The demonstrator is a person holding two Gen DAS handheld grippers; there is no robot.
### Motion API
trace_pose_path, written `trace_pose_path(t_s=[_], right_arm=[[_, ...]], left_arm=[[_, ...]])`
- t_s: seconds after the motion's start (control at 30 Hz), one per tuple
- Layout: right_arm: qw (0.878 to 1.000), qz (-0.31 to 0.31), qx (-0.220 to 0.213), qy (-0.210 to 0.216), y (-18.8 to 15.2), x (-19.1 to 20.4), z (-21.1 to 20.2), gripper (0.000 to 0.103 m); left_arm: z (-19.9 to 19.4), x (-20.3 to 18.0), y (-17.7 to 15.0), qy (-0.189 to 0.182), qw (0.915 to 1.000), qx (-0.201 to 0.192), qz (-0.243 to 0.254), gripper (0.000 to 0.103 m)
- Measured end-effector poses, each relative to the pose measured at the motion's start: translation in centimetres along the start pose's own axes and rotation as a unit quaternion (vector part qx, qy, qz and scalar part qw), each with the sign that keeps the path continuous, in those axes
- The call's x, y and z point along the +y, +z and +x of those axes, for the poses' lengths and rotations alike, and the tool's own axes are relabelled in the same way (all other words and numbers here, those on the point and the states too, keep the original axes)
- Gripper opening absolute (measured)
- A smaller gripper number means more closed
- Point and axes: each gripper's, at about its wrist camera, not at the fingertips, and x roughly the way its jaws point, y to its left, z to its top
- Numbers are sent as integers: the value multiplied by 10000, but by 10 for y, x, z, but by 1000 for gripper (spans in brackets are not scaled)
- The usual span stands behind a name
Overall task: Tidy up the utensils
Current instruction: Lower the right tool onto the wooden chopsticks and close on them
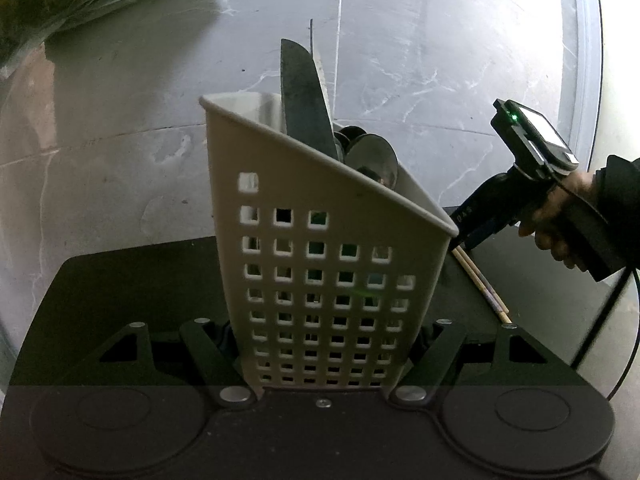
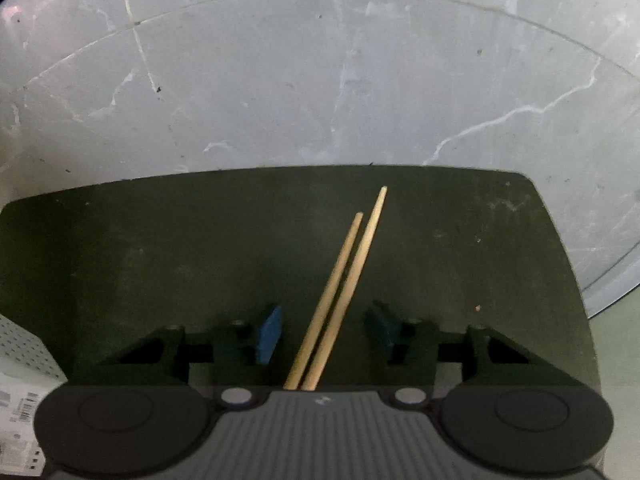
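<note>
Caddy (image 1: pixel 328 264) clamped upright in left tool (image 1: pixel 326 354), knife (image 1: pixel 306 98) and spoons (image 1: pixel 372 156) inside, right tool (image 2: pixel 325 332) spread wide, empty, straddling chopsticks (image 2: pixel 344 276) flat on tabletop (image 2: pixel 160 248)

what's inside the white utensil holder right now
Inside the white utensil holder: a dark spatula blade and spoon bowls rise above the rim. Their handles are mostly hidden behind the perforated wall.

The left gripper (image 1: pixel 326 344) clamped a perforated white caddy (image 1: pixel 320 248) holding spoons (image 1: pixel 374 156) and a dark blade (image 1: pixel 304 100); at three o'clock, the right gripper (image 1: pixel 460 240) hovered over chopsticks (image 1: pixel 484 288).
</note>
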Motion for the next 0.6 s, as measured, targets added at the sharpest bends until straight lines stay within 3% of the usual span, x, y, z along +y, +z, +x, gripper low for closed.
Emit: trace_pose_path(t_s=[0.1, 0.2, 0.47, 0.6], right_arm=[[10000, 7, 19, 3, -1, -2, -4, 20], [9999, 93, 65, 80, -6, -5, -9, 16], [9995, 97, 266, 161, -24, -4, -25, 16], [9983, -99, 519, 243, -31, -3, -32, 23]], left_arm=[[0, 1, -1, -2, 10000, -5, -1, 77], [0, 1, -1, -8, 10000, -7, 0, 77], [-1, 3, -2, -47, 10000, -19, 43, 77], [0, 3, -2, -56, 10000, -29, 52, 77]])
